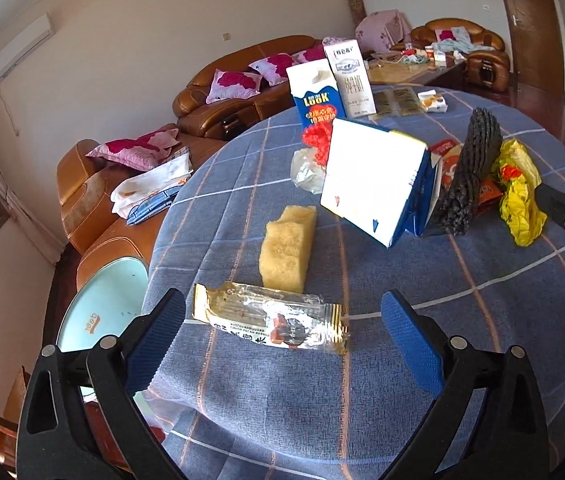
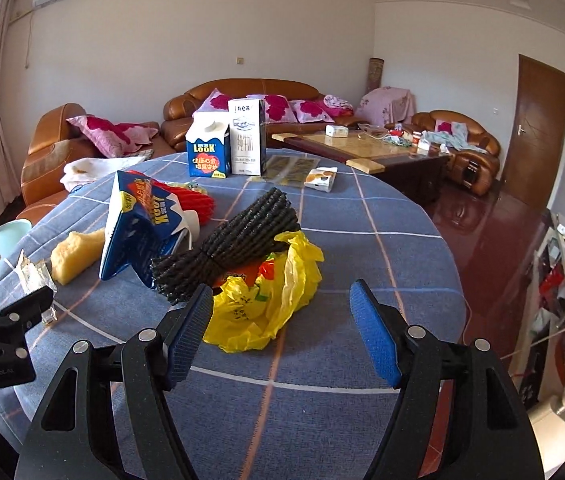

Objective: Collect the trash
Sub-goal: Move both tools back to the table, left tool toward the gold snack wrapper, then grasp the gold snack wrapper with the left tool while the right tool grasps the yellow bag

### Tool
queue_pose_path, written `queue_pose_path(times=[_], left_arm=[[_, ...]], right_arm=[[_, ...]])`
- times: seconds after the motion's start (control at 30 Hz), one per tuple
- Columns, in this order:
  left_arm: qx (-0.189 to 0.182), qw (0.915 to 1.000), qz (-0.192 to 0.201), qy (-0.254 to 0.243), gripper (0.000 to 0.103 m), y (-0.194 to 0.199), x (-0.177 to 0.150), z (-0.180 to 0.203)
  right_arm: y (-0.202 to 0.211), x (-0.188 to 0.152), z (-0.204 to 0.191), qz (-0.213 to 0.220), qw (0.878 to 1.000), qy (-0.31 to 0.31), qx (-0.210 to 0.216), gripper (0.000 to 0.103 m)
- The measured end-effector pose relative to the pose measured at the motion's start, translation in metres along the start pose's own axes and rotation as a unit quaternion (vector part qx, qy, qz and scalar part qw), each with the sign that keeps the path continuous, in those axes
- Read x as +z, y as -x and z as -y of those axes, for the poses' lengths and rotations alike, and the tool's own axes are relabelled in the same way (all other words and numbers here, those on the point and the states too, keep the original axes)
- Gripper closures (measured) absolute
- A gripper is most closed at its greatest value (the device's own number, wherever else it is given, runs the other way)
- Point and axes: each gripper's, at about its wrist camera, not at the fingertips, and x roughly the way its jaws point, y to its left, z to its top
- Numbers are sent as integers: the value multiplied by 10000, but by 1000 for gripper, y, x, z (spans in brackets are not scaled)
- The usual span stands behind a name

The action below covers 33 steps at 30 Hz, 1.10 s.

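Left gripper (image 1: 282, 344) gapes wide over the table's (image 1: 362, 400) near edge, a crinkled gold-and-silver snack wrapper (image 1: 270, 322) lying between its blue pads, untouched. Right gripper (image 2: 280, 334) is spread too, empty, just short of a crumpled yellow plastic bag (image 2: 278, 300). "LOOK" reads on the upright blue milk carton (image 2: 207, 151) at the far edge. Only the left view shows the wrapper whole; the right view shows the door (image 2: 538, 128).

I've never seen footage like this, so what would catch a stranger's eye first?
Probably the crumpled yellow plastic bag near the table's front edge, just ahead of the open right claw. A tipped blue-and-white milk carton lies mid-table, and a gold foil snack wrapper sits between the open left claw's fingers.
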Motion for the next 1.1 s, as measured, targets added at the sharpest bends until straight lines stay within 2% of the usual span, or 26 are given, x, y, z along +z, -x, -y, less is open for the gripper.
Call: queue_pose_path(times=[0.13, 0.3, 0.37, 0.43, 0.5, 0.57, 0.73, 0.83, 0.93, 1.0, 1.03, 1.07, 1.1], left_arm=[[85, 9998, -159, -35, 7, -7, -10, -3], [134, 9994, -273, 164, 8, -12, -20, -25], [119, 9991, -292, 270, 16, -13, -22, -35], [84, 9989, -299, 361, 17, -14, -24, -43], [-11, 9984, -311, 464, 24, -14, -26, -50], [-86, 9979, -313, 554, 26, -13, -27, -54], [-174, 9980, -196, 573, 23, -8, -22, -47], [-67, 9991, -118, 401, 22, -13, -17, -34], [84, 9991, -269, 312, 24, -27, -13, -30], [66, 9990, -305, 325, 43, -28, -13, -32], [0, 9990, -311, 323, 48, -28, -14, -33], [-38, 9989, -324, 325, 65, -27, -14, -35], [-59, 9989, -350, 315, 78, -26, -15, -36]], right_arm=[[-1, -5, 1, -10, 10000, -49, 62, 29], [-3, -9, -9, -3, 9998, 20, 178, 25], [-2, -10, -13, -1, 9997, 55, 217, 25], [-1, -9, -18, -1, 9997, 104, 234, 25], [-2, -9, -21, 4, 9996, 143, 238, 25], [-2, -9, -23, 5, 9996, 151, 236, 25], [-2, -10, -25, 18, 9996, 175, 222, 25], [-2, -12, -26, -6, 9995, 205, 221, 25], [-4, -13, -25, -30, 9996, 200, 202, 25], [-4, -12, -22, -44, 9997, 161, 192, 25], [-5, -12, -20, -57, 9997, 129, 197, 25], [-6, -12, -18, -76, 9997, 103, 200, 25], [-8, -11, -18, -94, 9997, 86, 196, 25]])
